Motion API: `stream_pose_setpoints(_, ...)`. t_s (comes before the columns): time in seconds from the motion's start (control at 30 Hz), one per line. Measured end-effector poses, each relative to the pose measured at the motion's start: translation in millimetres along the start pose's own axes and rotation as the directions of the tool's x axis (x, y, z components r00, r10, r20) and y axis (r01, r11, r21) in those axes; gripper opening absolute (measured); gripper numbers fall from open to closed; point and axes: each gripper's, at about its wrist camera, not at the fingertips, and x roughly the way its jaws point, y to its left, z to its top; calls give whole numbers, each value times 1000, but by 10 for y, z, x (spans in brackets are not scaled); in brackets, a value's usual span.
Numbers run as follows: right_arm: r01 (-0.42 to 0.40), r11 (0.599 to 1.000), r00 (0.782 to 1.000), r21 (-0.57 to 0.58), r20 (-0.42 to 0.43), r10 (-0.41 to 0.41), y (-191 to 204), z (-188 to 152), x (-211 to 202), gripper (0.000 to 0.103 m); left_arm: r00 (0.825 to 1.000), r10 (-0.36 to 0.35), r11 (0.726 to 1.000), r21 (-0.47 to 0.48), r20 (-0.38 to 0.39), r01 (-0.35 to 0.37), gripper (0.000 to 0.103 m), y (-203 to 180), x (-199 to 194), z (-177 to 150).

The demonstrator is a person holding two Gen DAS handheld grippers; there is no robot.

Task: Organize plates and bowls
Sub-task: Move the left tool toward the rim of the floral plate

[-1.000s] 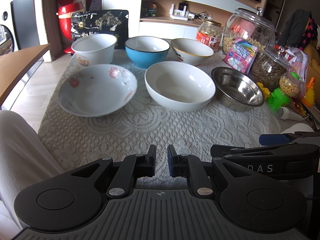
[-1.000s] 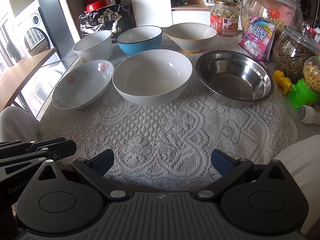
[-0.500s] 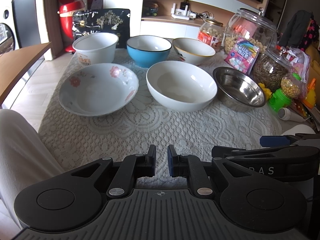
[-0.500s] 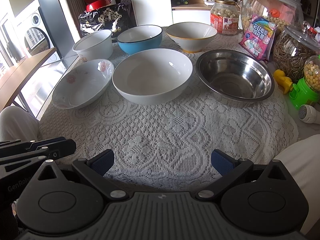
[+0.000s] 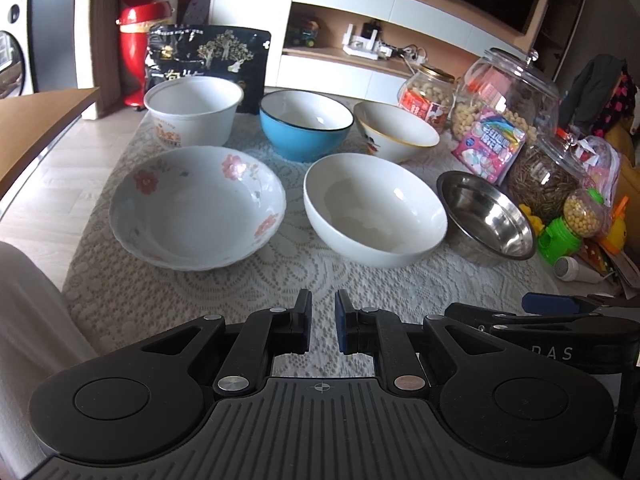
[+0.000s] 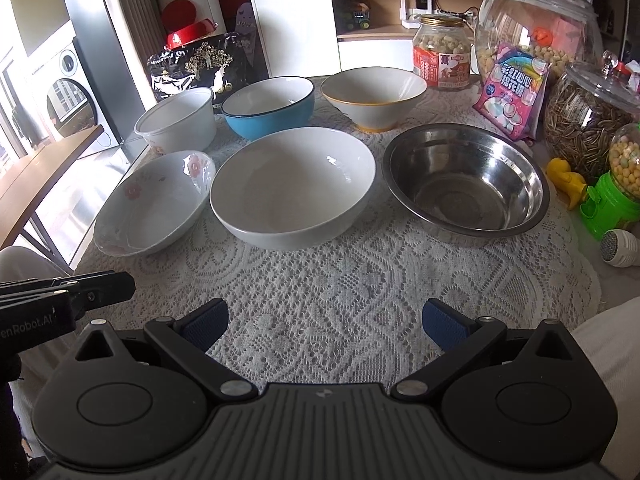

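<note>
White lace cloth covers the worktop, with six bowls on it in two rows. Back row: a white paper-style tub, a blue bowl and a gold-rimmed bowl. Front row: a floral bowl, a big plain white bowl and a steel bowl.

Left hand-held gripper hangs over the near edge of the cloth, short of the front row, its pads nearly together with just a sliver between and nothing in it. Right hand-held gripper has its blue pads spread wide, empty too, facing the white and steel bowls.

Left view catches a dark jacket far right, which the right view misses. Right view shows a washing machine by the window. Snack jars crowd the right side in both.
</note>
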Motion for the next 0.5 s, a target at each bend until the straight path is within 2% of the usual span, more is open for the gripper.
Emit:
stream_pose_setpoints(0.2,-79,996,997,42,22,78,-45,138,197,103,996,-89,995,-45,-7,89,16,201,255,210)
stream_pose_setpoints(0.33,-164,986,986,38,6,164,14,260,361,103,978,-204,976,-93,-46,200,16,383,500,386)
stream_pose_setpoints(0.4,-216,976,976,-11,10,216,103,360,409,103,981,-188,975,-125,-42,181,16,523,570,489)
stream_pose_setpoints(0.5,-265,953,960,-150,56,276,335,655,419,103,996,-87,986,-144,-17,84,16,772,575,686)
